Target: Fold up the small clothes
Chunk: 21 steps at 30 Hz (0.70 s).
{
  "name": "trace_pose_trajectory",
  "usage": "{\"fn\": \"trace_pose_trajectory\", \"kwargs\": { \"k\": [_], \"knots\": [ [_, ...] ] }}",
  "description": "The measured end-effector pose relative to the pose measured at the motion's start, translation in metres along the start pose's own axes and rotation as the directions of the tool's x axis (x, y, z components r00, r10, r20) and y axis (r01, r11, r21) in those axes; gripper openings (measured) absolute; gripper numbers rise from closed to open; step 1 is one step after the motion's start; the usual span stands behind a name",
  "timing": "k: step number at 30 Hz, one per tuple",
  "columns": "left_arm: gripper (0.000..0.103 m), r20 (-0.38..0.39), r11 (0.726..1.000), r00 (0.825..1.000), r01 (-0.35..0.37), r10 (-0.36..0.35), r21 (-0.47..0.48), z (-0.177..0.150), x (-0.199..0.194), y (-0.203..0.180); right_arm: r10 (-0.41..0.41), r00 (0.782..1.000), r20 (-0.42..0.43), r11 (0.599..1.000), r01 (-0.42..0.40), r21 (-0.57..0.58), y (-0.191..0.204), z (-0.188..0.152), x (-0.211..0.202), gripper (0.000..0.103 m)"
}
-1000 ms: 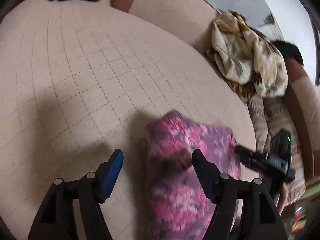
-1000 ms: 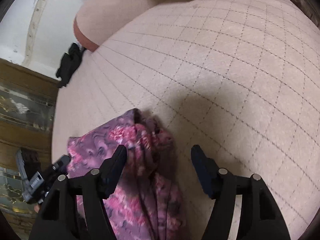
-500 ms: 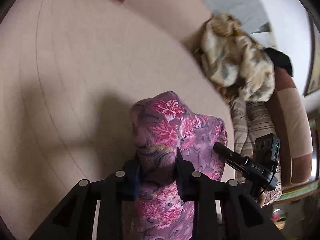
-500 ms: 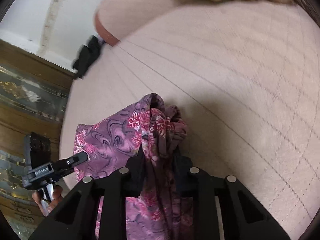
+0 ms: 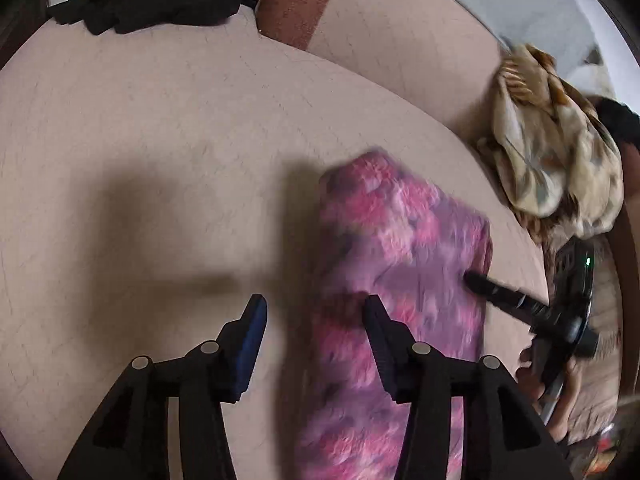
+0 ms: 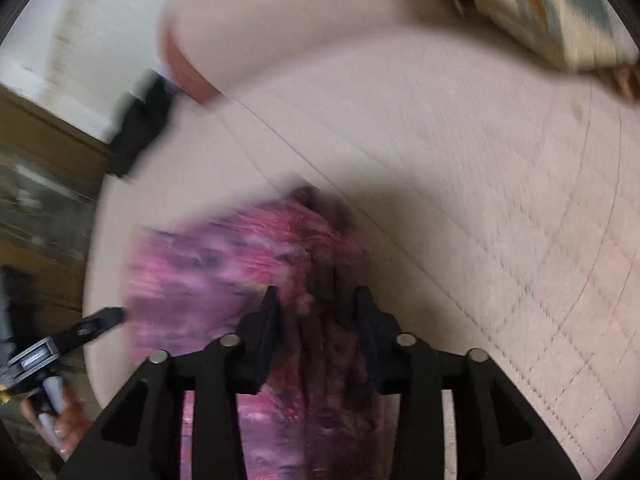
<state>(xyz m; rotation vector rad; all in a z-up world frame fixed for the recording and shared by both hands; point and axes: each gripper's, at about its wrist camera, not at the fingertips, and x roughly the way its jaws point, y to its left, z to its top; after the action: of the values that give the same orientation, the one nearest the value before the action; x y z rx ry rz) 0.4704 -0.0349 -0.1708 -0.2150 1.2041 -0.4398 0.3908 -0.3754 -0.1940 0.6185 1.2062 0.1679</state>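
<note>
Floral pink-purple garment lies on the quilted beige cushion, running under and ahead of both grippers; heavy blur, so we can't read its edges or type. Left gripper: jaws have just been opening, now about half spread, cloth only at the right-hand finger, nothing clamped. Right gripper: jaws have also just been opening, a bunched ridge of the garment sits between them, but we judge the pads are off it, blur leaves some doubt. We'd call the fabric thin, light, limp and a bit slick, so it sags and creeps. Best to pinch it at corners or along a hem, both grippers on one edge, well apart. Patterned blanket lies further ahead to the right of the left gripper.
</note>
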Motion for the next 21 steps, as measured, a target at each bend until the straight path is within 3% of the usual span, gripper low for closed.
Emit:
{"fn": "trace_pose_trajectory", "kwargs": {
  "k": [2, 3, 4, 8, 10, 11, 12, 14, 15, 16, 17, 19, 21],
  "knots": [
    [0.066, 0.04, 1.0, 0.999, -0.002, 0.001, 0.028, -0.032, -0.019, 0.005, 0.042, 0.998, 0.038, 0.999, -0.043, 0.004, 0.0, -0.024, -0.026, 0.05],
    [0.073, 0.068, 1.0, 0.998, 0.001, -0.003, 0.023, -0.053, -0.029, 0.012, 0.058, 0.996, 0.075, 0.998, -0.059, 0.009, 0.001, -0.045, -0.044, 0.064],
    [0.074, 0.085, 1.0, 0.996, 0.005, -0.006, 0.01, -0.071, -0.035, 0.016, 0.071, 0.993, 0.095, 0.997, -0.073, 0.016, 0.0, -0.063, -0.057, 0.07],
    [0.074, 0.05, 0.999, 0.998, 0.041, -0.04, -0.015, -0.124, -0.033, 0.012, 0.121, 0.987, 0.101, 0.992, -0.123, 0.014, 0.0, -0.136, -0.077, 0.069],
    [0.074, 0.054, 0.999, 0.998, 0.034, -0.036, 0.03, -0.138, -0.027, 0.0, 0.129, 0.99, 0.059, 0.992, -0.129, 0.007, 0.002, -0.159, -0.066, 0.055],
    [0.074, 0.058, 0.999, 0.998, 0.021, -0.023, 0.04, -0.143, -0.022, -0.003, 0.116, 0.993, 0.036, 0.993, -0.117, 0.005, 0.005, -0.167, -0.056, 0.039],
    [0.073, 0.056, 0.999, 0.998, 0.016, -0.018, 0.036, -0.147, -0.017, -0.004, 0.076, 0.997, 0.008, 0.997, -0.076, -0.02, 0.012, -0.168, -0.044, 0.029],
    [0.068, 0.081, 0.999, 0.996, -0.027, 0.024, 0.036, -0.155, -0.011, -0.008, 0.035, 0.999, 0.007, 0.998, -0.034, -0.061, 0.022, -0.168, -0.037, 0.02],
    [0.059, 0.092, 0.998, 0.995, -0.041, 0.036, 0.051, -0.159, -0.014, -0.012, 0.02, 0.999, 0.025, 0.998, -0.018, -0.066, 0.027, -0.167, -0.046, 0.004],
    [0.046, 0.079, 0.998, 0.997, -0.022, 0.017, 0.058, -0.162, -0.019, -0.014, 0.022, 0.998, 0.054, 0.998, -0.019, -0.067, 0.031, -0.167, -0.055, 0.005],
    [0.045, 0.071, 0.999, 0.997, 0.021, -0.025, 0.05, -0.168, -0.026, -0.014, 0.028, 0.995, 0.093, 0.997, -0.02, -0.08, 0.033, -0.171, -0.07, 0.005],
    [0.045, 0.101, 0.998, 0.995, 0.005, -0.011, 0.057, -0.177, -0.036, -0.015, -0.017, 0.989, 0.15, 0.995, 0.032, -0.095, 0.035, -0.18, -0.089, 0.005],
    [0.046, 0.094, 0.998, 0.995, -0.025, 0.02, 0.057, -0.184, -0.028, -0.012, -0.065, 0.993, 0.101, 0.994, 0.073, -0.086, 0.028, -0.183, -0.072, 0.005]
  ]
}}
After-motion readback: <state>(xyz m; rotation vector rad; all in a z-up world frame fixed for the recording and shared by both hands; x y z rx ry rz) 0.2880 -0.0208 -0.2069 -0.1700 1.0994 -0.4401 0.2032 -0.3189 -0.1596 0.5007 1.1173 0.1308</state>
